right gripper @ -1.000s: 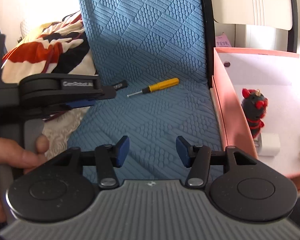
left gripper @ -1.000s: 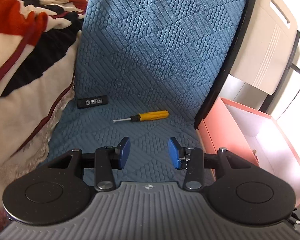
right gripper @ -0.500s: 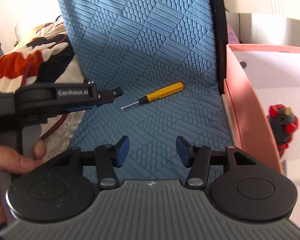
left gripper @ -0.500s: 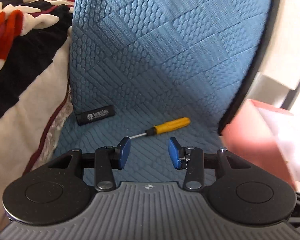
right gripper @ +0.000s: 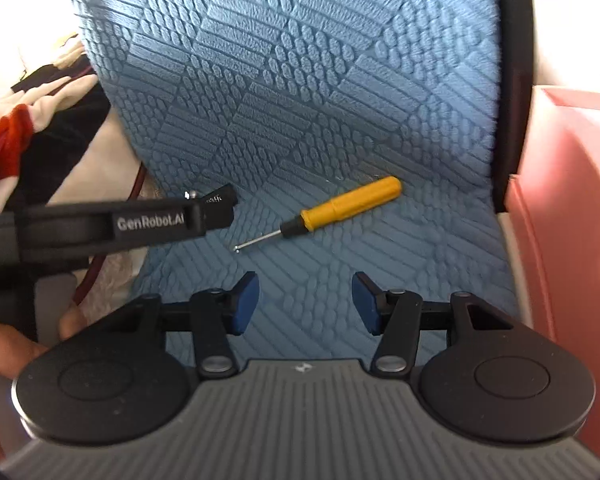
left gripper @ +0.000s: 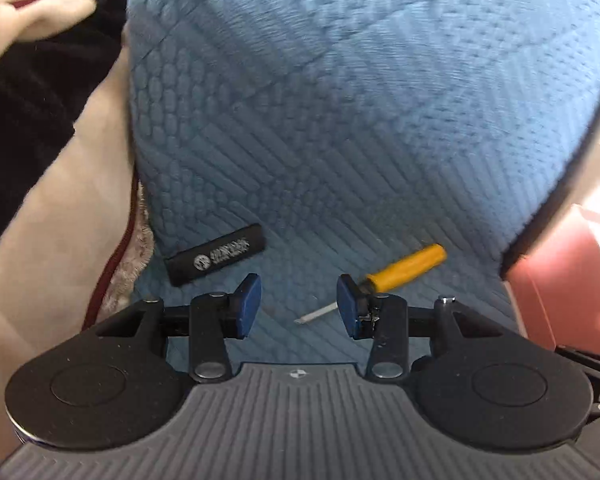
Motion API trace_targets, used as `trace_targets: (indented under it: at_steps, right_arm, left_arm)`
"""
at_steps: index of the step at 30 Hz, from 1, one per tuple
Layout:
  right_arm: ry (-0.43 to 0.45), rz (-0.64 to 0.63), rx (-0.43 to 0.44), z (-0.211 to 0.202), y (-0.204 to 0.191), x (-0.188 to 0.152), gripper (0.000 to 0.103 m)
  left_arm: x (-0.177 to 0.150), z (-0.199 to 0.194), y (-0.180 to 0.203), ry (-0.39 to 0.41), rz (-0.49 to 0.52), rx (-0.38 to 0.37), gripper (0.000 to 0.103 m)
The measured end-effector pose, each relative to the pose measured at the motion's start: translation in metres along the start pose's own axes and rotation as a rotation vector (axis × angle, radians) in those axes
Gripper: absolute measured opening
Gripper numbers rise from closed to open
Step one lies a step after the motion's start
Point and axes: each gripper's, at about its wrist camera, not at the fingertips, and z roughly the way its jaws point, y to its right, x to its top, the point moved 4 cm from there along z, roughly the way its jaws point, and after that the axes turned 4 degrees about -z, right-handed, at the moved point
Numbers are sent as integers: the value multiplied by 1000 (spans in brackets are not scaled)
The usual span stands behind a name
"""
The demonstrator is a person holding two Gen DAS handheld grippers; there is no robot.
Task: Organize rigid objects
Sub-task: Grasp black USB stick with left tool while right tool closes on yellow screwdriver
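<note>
A small screwdriver (left gripper: pixel 404 266) with a yellow handle lies on the blue textured mat (left gripper: pixel 360 120); its metal tip sits between the fingers of my left gripper (left gripper: pixel 299 305), its shaft partly behind the right finger. A black rectangular stick (left gripper: pixel 216 255) with white print lies to its left. My left gripper is open, nothing pinched. In the right wrist view the screwdriver (right gripper: pixel 340 206) lies ahead of my right gripper (right gripper: pixel 306 302), which is open and empty. The left gripper's body (right gripper: pixel 112 226) crosses that view and covers most of the black stick (right gripper: pixel 220 204).
A pink box (right gripper: pixel 568 208) stands at the mat's right edge, also seen as the pink box (left gripper: pixel 568 280) in the left wrist view. A rumpled cream, black and red blanket (left gripper: pixel 48 140) lies along the mat's left side. A hand (right gripper: pixel 12 348) holds the left gripper.
Both grippers have come forward and down toward the screwdriver and black stick, which now look larger and closer. The screwdriver tip has come between the left fingers. The box's inside has left view.
</note>
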Motion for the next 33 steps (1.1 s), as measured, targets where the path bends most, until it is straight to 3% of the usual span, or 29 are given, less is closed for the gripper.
trace_targets:
  at_steps: [6,11,21,29,33]
  right_arm:
    - [-17,-2,-5,31,0,16,54]
    - [-43,71,-17,52,11,21,54]
    - [-18,111,-99,84,12,35,54]
    - [-59,39,-112,101,-5,46,61]
    - [-103,3,-99,102,-14,45,58]
  left_arm:
    - [14,15,-16,13,31,13,48]
    - [19,29,-24,19,112,80,48]
    - [24,44,-48,8,99,50,48]
    - [20,58,-48,-21,144,64,48]
    - [16,65,-46,-58,162,54,48]
